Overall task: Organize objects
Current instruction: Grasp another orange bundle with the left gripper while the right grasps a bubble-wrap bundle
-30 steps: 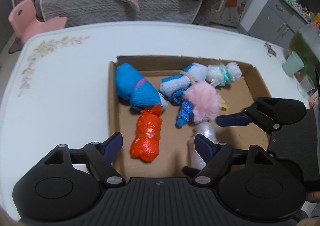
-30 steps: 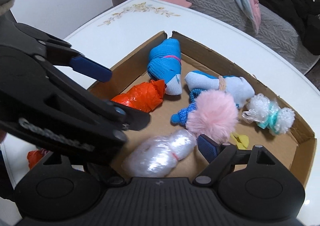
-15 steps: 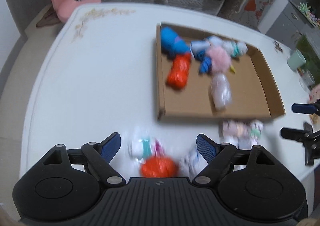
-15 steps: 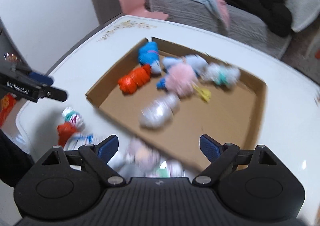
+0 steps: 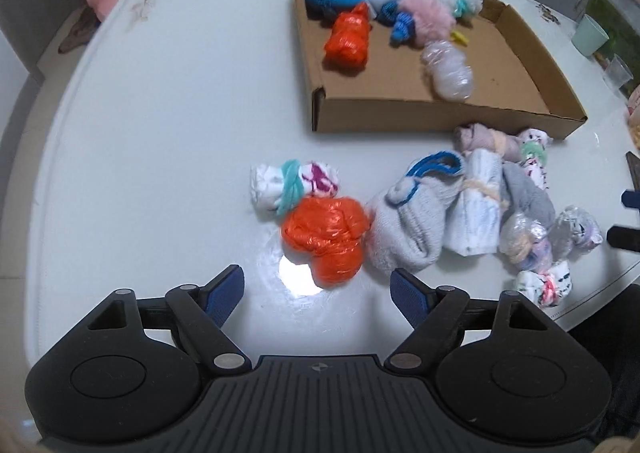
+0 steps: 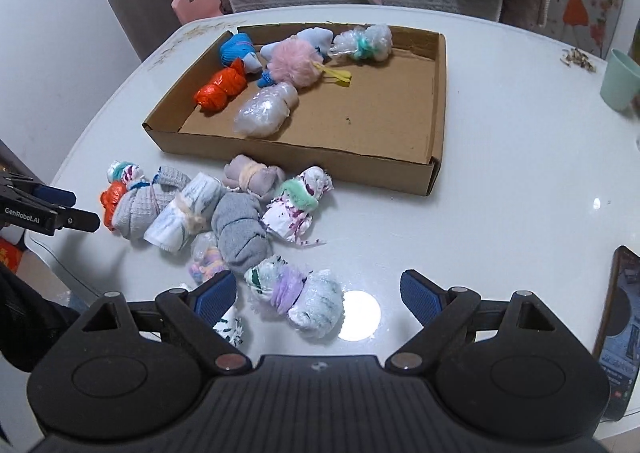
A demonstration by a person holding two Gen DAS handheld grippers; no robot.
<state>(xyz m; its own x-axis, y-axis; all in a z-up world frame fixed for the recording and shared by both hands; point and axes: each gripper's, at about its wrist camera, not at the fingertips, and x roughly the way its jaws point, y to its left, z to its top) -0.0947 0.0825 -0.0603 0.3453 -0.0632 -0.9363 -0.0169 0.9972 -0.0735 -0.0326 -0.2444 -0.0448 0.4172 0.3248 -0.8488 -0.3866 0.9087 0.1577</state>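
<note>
Left gripper closing, nothing between its jaws; right gripper spread, empty. Orange bundle, lower centre: probably light, crinkly, slippery; grasp across its middle.

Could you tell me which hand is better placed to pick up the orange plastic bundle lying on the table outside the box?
Left. The orange plastic bundle lies just ahead of the left gripper, whose closing fingers hold nothing. The right gripper faces a purple-banded white bundle.

Left gripper closing, empty, above orange bag bundle; cardboard tray beyond.
</note>
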